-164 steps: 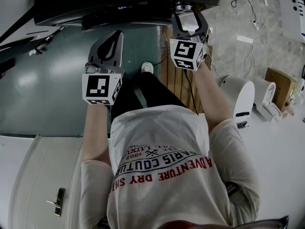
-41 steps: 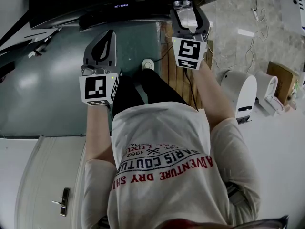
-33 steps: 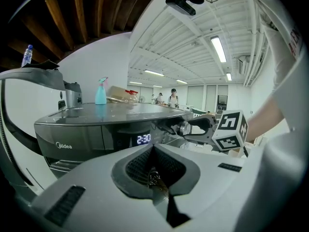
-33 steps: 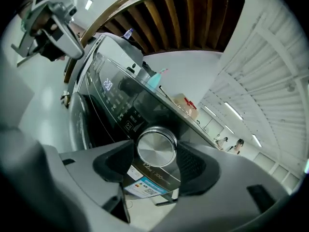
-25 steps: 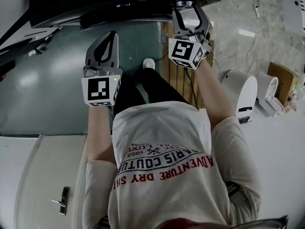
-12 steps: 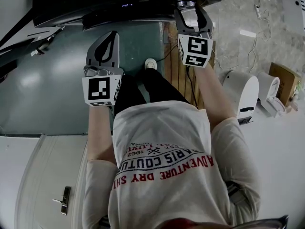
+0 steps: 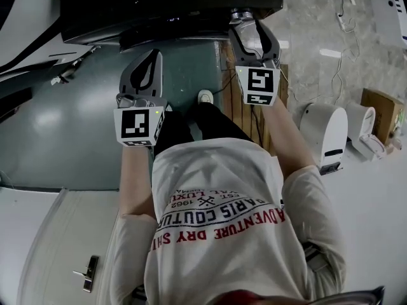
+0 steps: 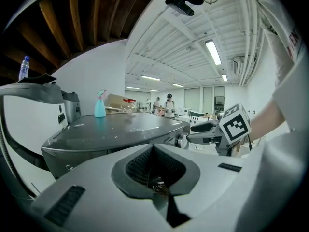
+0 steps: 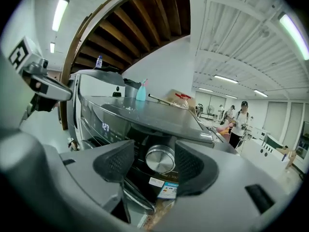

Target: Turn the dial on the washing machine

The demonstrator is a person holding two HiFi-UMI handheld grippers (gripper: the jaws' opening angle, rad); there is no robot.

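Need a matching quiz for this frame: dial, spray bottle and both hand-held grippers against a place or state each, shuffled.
Things:
1. dial
2. spray bottle
3. left hand-held gripper
4. right hand-held gripper

Place or state:
A. jaws together, nothing between them
B. standing on top of the washing machine
C. jaws apart, pads not pressing on anything
D. silver, on the machine's front panel

Pairs: 1-D, 2-B, 3-A, 4-C
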